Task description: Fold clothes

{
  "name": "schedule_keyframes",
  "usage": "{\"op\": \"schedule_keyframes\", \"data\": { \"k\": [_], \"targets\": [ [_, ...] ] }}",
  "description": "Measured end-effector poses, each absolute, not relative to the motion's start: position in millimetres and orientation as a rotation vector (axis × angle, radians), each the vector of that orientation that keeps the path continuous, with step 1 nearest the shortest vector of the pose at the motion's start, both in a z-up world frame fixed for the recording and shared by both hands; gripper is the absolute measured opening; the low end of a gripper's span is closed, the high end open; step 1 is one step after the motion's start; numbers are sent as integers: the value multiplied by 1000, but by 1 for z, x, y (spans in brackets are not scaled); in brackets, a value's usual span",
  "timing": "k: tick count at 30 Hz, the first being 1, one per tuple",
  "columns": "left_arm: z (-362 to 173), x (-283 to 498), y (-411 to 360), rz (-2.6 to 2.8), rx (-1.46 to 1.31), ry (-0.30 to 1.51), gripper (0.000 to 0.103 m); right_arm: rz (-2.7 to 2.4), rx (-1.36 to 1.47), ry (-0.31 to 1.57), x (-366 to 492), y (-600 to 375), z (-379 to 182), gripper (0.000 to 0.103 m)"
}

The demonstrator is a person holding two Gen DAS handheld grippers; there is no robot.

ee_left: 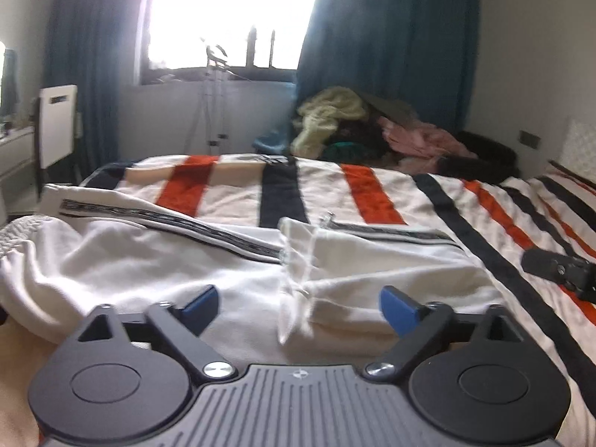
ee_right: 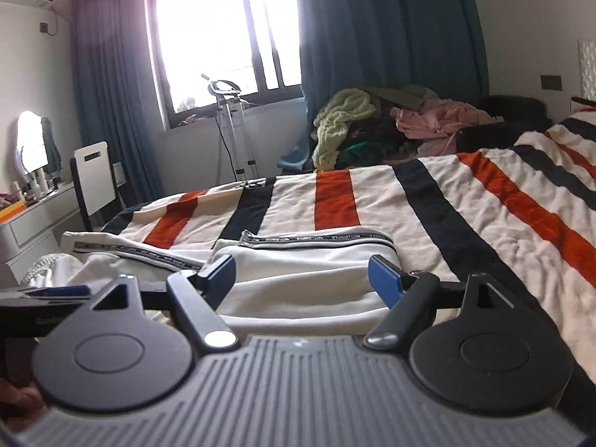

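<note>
Two grippers: left gripper (ee_left: 298, 307) and right gripper (ee_right: 301, 279), both low over the bed, blue-padded fingers spread wide, nothing between them.
Garment: white knit trousers with a black-and-white taped side stripe (ee_left: 156, 257), lying across the near edge of the cream blanket with orange and black stripes (ee_right: 465, 205).
Lie of the cloth: one part doubled over toward the right, rumpled toward the elastic waistband at left.
Step in hand: mid-fold by the look of it, somewhere between one fold and the next grasp; could equally be a release just made.
Next move: calls for a pinch on a cloth edge, both layers caught together.
Relative to fingers: folded white end directly ahead of the right gripper, between its fingers' line; creased middle just beyond the left gripper.
Background: heap of mixed clothes (ee_right: 391, 126) beyond the bed, well apart.
</note>
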State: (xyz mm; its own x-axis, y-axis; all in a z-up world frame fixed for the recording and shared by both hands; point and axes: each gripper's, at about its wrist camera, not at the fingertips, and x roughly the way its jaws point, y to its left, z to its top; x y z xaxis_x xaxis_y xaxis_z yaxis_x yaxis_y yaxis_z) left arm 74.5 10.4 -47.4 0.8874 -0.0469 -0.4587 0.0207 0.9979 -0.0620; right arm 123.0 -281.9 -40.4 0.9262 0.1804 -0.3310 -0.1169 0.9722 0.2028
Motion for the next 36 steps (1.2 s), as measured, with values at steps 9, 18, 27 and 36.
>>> {"op": "schedule_keyframes", "data": {
  "k": [9,18,27,36],
  "targets": [
    [-52,81,17,-23,-80,497,103,116,199,364,127,-286,-46,80],
    [-57,84,106,224,-437,604,103,97,176,375,132,-284,-52,80],
    [-76,115,225,339,-837,736,100,77,208,408,140,-289,-59,80],
    [-103,154,269,408,-880,710,89,66,227,440,145,-291,-66,80]
  ]
}}
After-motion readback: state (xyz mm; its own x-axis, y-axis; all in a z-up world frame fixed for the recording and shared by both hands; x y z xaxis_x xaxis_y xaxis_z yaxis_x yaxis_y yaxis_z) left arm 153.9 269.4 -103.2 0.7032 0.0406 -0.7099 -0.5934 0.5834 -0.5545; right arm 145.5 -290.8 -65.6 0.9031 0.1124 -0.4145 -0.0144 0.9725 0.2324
